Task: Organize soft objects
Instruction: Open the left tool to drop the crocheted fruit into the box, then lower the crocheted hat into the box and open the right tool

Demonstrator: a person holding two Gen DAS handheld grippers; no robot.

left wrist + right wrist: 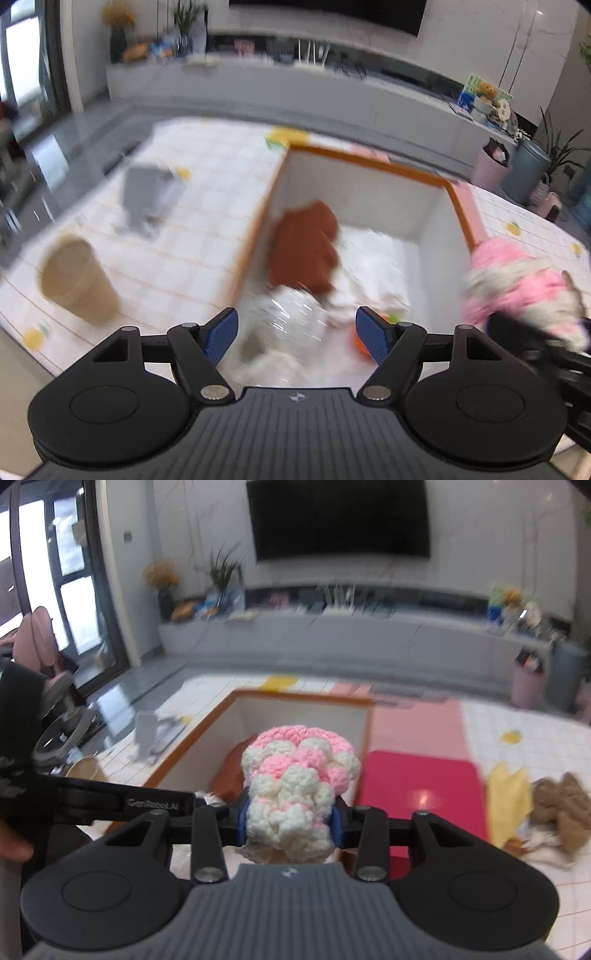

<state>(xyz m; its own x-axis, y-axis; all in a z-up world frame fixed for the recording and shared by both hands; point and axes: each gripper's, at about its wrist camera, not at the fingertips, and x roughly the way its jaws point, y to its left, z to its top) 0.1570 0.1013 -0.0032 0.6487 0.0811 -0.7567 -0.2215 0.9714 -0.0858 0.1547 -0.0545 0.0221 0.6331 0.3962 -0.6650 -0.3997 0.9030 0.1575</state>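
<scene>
Jaws of the right gripper (290, 821) clamp the pink-and-white knitted toy (299, 782) before the orange-rimmed box (295, 698), while left gripper (297, 336) jaws gape empty above it.

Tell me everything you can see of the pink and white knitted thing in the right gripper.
The pink and white knitted item is a chunky, bumpy yarn bundle with mixed pink and cream patches. The right gripper is shut on its lower end, a blue pad on each side, so the bulk stands above the fingers. It is held in the air at the near edge of the orange-rimmed box.
</scene>
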